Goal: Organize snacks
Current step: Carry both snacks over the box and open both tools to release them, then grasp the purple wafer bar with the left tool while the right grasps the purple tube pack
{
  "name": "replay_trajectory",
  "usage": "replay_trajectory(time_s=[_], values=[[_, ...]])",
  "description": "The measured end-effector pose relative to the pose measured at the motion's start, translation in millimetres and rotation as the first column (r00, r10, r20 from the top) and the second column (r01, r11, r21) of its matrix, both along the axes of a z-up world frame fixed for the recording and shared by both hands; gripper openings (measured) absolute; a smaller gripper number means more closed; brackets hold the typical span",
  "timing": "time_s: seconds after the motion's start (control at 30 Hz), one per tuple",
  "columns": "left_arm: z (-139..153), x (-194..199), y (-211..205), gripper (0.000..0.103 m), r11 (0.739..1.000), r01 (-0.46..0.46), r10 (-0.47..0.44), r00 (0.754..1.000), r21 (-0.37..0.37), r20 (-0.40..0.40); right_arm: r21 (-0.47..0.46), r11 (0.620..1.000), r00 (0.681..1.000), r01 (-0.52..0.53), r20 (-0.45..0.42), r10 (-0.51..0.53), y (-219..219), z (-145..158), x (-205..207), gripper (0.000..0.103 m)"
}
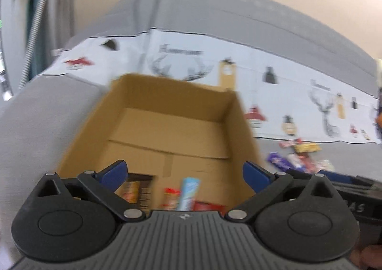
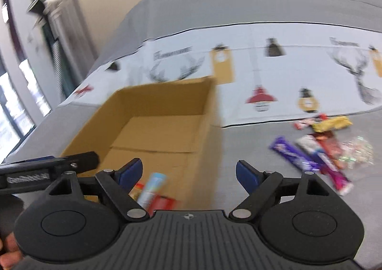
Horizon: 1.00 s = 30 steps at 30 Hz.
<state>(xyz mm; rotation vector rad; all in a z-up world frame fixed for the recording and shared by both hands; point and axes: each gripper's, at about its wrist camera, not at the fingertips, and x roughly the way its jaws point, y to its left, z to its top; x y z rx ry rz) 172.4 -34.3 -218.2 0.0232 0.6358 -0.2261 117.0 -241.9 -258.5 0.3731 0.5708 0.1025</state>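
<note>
My left gripper (image 1: 183,172) gapes empty above the box (image 1: 167,126), showing a brown packet (image 1: 140,191) at 7 o'clock that the right view hides. My right gripper (image 2: 188,174), also wide open and empty, alone shows the loose snacks (image 2: 317,148) clearly at 3 o'clock.

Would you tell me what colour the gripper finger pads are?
Dark blue, on both grippers; the pads show most clearly in the right wrist view.
</note>
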Motion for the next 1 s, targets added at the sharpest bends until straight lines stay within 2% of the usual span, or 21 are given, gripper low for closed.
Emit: replay_trajectory(time_s=[0.2, 0.37, 0.5, 0.53, 0.57, 0.67, 0.77, 0.83, 0.87, 0.9, 0.93, 0.97, 1.0], values=[[-27, -2, -91, 0.103, 0.989, 0.15, -0.149, 0.988, 0.017, -0.028, 0.012, 0.992, 0.992, 0.122, -0.014, -0.122, -81, -33, -24, 0.083], [-56, 5, -162, 0.103, 0.964, 0.264, -0.262, 0.964, 0.031, -0.052, 0.017, 0.979, 0.977, 0.205, -0.065, -0.203, -148, -69, -32, 0.072], [-93, 34, -208, 0.102, 0.956, 0.289, -0.282, 0.954, 0.057, -0.098, 0.0, 0.978, 0.973, 0.207, -0.101, -0.205, -186, -93, -20, 0.066], [-100, 45, -215, 0.102, 0.957, 0.286, -0.278, 0.953, 0.054, -0.117, 0.007, 0.981, 0.975, 0.195, -0.111, -0.193, -193, -100, -13, 0.061], [-110, 59, -223, 0.099, 0.959, 0.283, -0.274, 0.95, 0.037, -0.148, 0.011, 0.984, 0.977, 0.177, -0.126, -0.174, -198, -107, -5, 0.056], [-131, 94, -239, 0.094, 0.964, 0.266, -0.265, 0.939, -0.023, -0.218, 0.0, 0.994, 0.979, 0.113, -0.172, -0.111, -207, -123, 22, 0.053], [-155, 128, -252, 0.088, 0.975, 0.221, -0.221, 0.933, -0.033, -0.285, -0.005, 0.998, 0.972, 0.063, -0.228, -0.063, -213, -142, 46, 0.051], [-174, 146, -259, 0.084, 0.977, 0.21, -0.209, 0.914, -0.037, -0.346, 0.02, 0.999, 0.964, 0.039, -0.265, -0.032, -217, -153, 58, 0.047], [-179, 149, -261, 0.083, 0.979, 0.201, -0.201, 0.917, -0.037, -0.344, 0.023, 0.999, 0.961, 0.033, -0.276, -0.025, -218, -156, 62, 0.046], [-179, 148, -264, 0.082, 0.978, 0.207, -0.203, 0.93, -0.018, -0.306, 0.023, 0.999, 0.958, 0.026, -0.288, -0.018, -217, -160, 66, 0.046], [-180, 148, -269, 0.078, 0.974, 0.227, -0.211, 0.932, 0.021, -0.296, 0.018, 1.0, 0.959, 0.018, -0.283, -0.012, -216, -161, 69, 0.046], [-180, 146, -274, 0.064, 0.966, 0.249, -0.221, 0.934, 0.068, -0.28, 0.012, 1.0, 0.961, 0.012, -0.278, -0.008, -215, -161, 72, 0.046], [-180, 143, -274, 0.051, 0.961, 0.263, -0.232, 0.934, 0.084, -0.273, 0.005, 1.0, 0.961, 0.007, -0.277, -0.005, -214, -162, 74, 0.045]])
